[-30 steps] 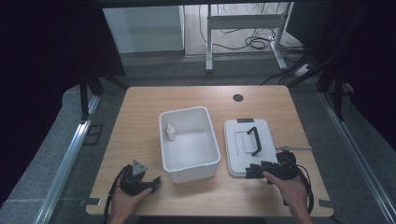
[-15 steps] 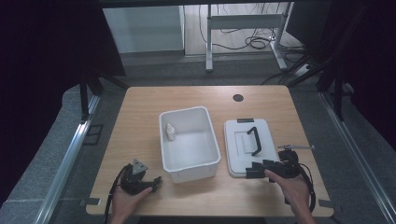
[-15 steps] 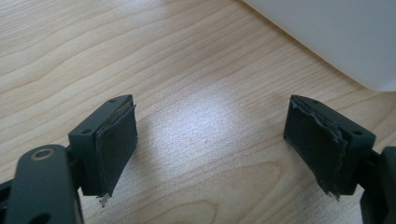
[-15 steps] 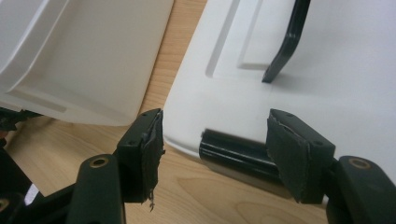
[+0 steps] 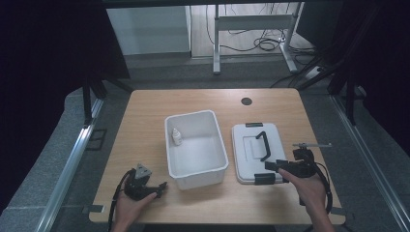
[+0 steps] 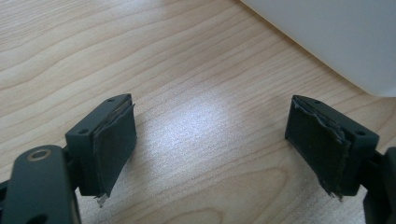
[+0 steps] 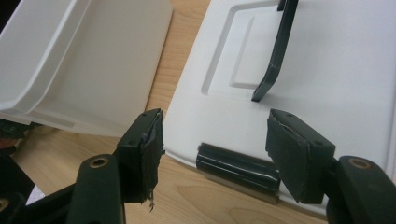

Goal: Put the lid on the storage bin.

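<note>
A white open bin (image 5: 199, 166) stands mid-table with a small white bottle (image 5: 177, 137) inside at its left wall. To its right lies a white lid (image 5: 249, 157) with a black handle (image 5: 262, 145) and black latches. My right gripper (image 5: 271, 166) is open just above the lid's near edge, its jaws either side of the near latch (image 7: 236, 166); the lid (image 7: 327, 70) and handle (image 7: 278, 51) fill that gripper's view. My left gripper (image 5: 162, 185) rests open on the wood at the bin's near left corner, nothing between its pads (image 6: 114, 140).
The wooden table (image 5: 145, 125) has a dark round hole (image 5: 246, 101) at the back right. The bin's wall (image 6: 336, 37) is close to the left gripper's right. A desk frame and cables lie on the floor beyond the table.
The right gripper has edged slightly left and nearer along the lid's near edge. The left gripper has hardly moved.
</note>
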Demonstrator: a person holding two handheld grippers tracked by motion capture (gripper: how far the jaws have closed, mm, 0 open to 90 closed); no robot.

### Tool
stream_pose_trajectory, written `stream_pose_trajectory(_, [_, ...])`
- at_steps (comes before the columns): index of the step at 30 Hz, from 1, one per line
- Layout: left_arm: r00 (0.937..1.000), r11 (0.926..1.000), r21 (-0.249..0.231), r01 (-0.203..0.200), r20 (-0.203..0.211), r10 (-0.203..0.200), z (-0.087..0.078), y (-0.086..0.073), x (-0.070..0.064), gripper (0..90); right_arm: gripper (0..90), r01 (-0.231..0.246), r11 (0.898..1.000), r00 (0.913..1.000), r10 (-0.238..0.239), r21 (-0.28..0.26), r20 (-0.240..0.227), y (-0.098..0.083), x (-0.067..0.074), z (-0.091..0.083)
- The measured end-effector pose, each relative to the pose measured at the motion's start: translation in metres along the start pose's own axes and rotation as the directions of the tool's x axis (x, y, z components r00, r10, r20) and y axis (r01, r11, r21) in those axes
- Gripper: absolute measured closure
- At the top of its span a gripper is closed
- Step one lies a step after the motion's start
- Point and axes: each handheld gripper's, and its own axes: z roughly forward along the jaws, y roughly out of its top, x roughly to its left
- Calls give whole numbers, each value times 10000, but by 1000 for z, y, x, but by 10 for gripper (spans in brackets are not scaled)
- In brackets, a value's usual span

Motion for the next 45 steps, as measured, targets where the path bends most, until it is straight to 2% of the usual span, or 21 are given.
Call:
stream_pose_trajectory(9, [10000, 9997, -246, -20, 14, 20, 2, -2, 1, 149, 324, -126, 9999, 9999, 126, -56, -84, 14, -2, -2])
stream_pose_trajectory(21, [9999, 9993, -373, -86, 83, 89, 4, -1, 4, 132, 320, -181, 9992, 9994, 169, 367, 317, 39, 2, 1])
stream_pose_trajectory(27, [9999, 9993, -376, -89, 90, 92, 4, -1, 4, 131, 320, -502, 9968, 9983, 482, 624, 332, 54, -2, 1])
stream_pose_trajectory(36, [9999, 9992, -377, -93, 82, 97, 4, -1, 4, 131, 326, -669, 9932, 9973, 638, 957, 350, 65, -8, 6])
stream_pose_trajectory(45, [9999, 9993, -376, -89, 79, 92, 4, -1, 4, 131, 335, -1048, 9858, 9945, 1027, 1315, 228, 75, -16, 16])
